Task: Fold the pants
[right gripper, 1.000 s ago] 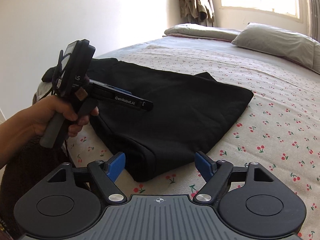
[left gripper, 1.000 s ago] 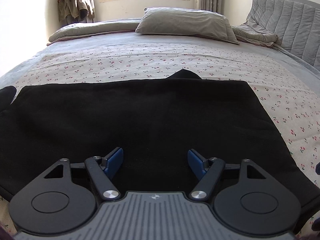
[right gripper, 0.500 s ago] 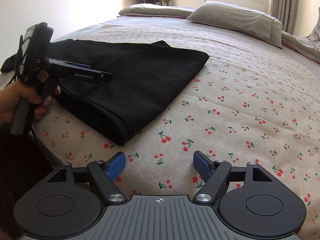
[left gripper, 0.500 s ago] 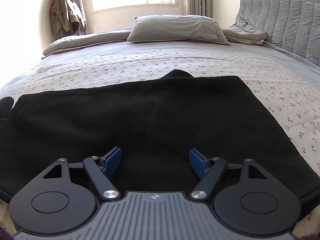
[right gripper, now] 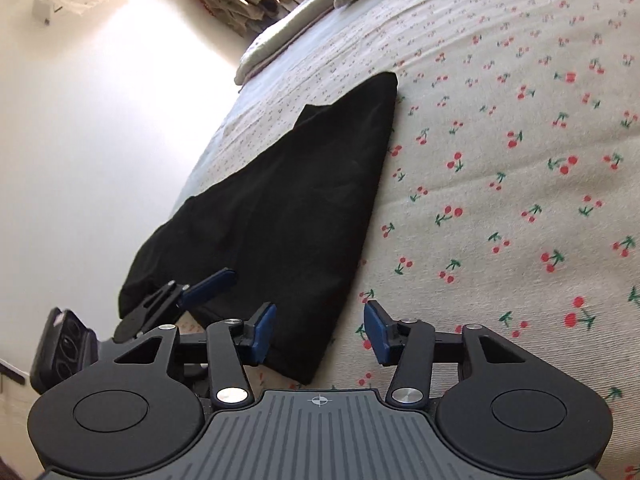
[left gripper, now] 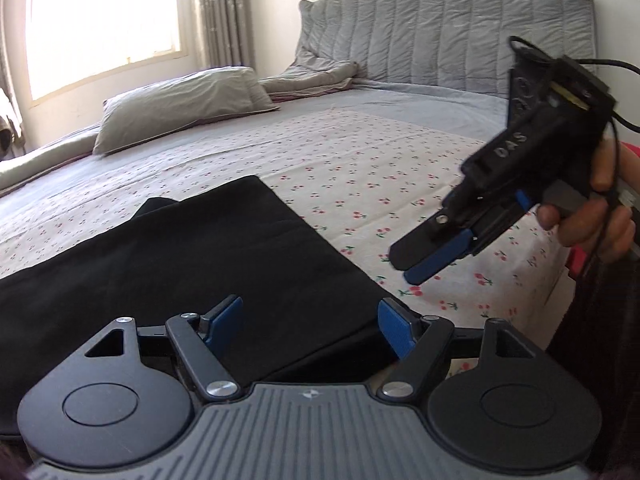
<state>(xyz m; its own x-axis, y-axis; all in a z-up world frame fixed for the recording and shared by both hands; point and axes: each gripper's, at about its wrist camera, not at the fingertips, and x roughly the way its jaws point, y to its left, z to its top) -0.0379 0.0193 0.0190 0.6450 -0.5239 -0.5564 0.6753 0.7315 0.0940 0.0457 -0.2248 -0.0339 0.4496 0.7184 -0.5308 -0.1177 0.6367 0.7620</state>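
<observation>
Pants (left gripper: 168, 264) black, folded flat

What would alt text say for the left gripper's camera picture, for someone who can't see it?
Black pants lie folded flat on a cherry-print bed, with the left gripper over their near edge, jaws open. To the right, a hand holds the right gripper above the sheet; a grey pillow lies behind.
</observation>
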